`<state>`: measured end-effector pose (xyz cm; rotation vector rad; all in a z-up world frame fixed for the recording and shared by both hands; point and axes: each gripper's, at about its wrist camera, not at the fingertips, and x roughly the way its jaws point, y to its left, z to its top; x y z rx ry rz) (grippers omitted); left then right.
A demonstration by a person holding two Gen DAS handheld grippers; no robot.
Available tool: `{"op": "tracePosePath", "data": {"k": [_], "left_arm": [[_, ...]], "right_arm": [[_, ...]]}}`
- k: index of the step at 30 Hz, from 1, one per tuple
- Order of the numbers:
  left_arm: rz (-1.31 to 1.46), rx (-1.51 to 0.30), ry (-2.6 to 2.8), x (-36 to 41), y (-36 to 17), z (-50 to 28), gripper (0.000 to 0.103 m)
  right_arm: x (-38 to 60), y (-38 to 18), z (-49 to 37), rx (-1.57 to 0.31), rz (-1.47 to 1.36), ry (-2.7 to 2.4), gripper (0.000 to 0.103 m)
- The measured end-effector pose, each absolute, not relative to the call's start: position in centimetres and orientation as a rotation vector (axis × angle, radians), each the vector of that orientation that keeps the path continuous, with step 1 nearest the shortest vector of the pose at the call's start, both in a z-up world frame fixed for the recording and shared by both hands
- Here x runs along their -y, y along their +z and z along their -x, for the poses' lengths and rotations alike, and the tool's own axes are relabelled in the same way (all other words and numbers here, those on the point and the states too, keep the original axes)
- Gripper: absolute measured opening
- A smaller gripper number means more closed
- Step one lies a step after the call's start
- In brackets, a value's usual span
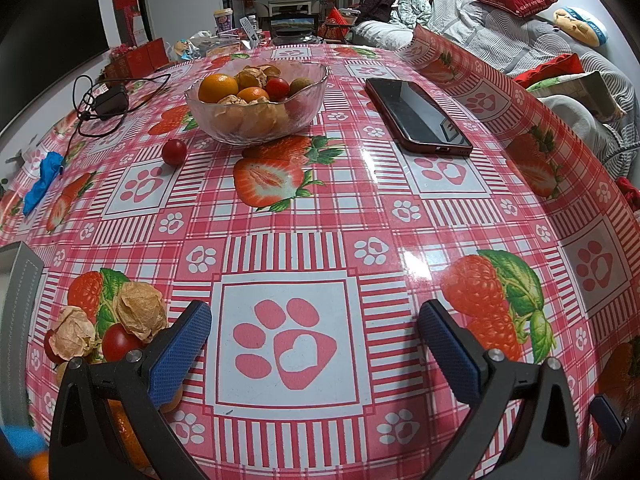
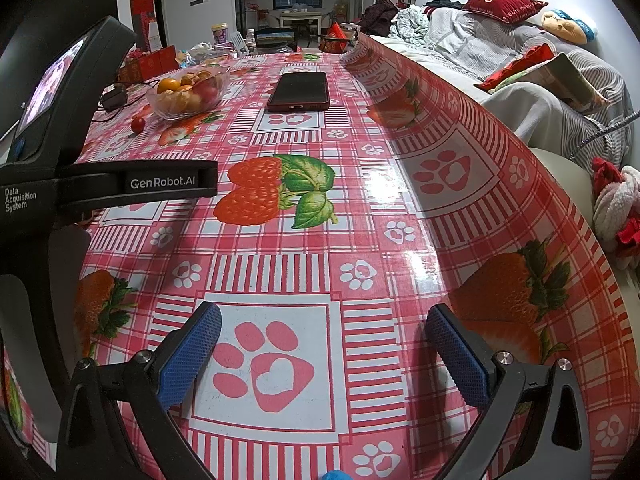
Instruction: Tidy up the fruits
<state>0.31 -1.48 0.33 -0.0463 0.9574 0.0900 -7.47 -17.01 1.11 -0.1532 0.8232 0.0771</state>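
A glass bowl (image 1: 308, 92) with oranges, husked groundcherries and a red tomato stands far ahead on the table; it also shows in the right wrist view (image 2: 160, 110). A loose cherry tomato (image 1: 174, 152) lies left of the bowl, also in the right wrist view (image 2: 137, 125). Near my left gripper (image 1: 315, 344), two husked groundcherries (image 1: 138, 310) and a cherry tomato (image 1: 120, 342) lie just left of its left finger; an orange (image 1: 124, 428) is partly hidden under it. Both grippers are open and empty. My right gripper (image 2: 323, 346) hovers over bare tablecloth.
A dark phone (image 1: 416, 114) lies right of the bowl. A charger with cable (image 1: 110, 100) and a blue object (image 1: 42, 182) lie at the left. The left gripper's body (image 2: 60, 152) fills the right view's left side. The tablecloth edge curls up on the right (image 2: 500, 152), with a sofa beyond.
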Motion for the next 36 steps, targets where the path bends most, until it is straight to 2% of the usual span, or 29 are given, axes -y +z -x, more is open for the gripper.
{"op": "tracePosePath", "data": {"k": [30, 34, 36], "left_arm": [[0.044, -0.959, 0.089, 1.5, 0.3, -0.3, 0.103], [0.008, -1.048, 0.044, 1.9, 0.5, -1.2, 0.103], [0.005, -1.031, 0.025, 1.8, 1.8, 0.2, 0.103]], "right_arm": [[17.1, 1.1, 7.6, -0.824, 0.151, 0.063, 0.103], [17.1, 1.1, 7.6, -0.824, 0.152, 0.063, 0.103], [17.1, 1.1, 7.6, -0.824, 0.151, 0.064, 0.103]]}}
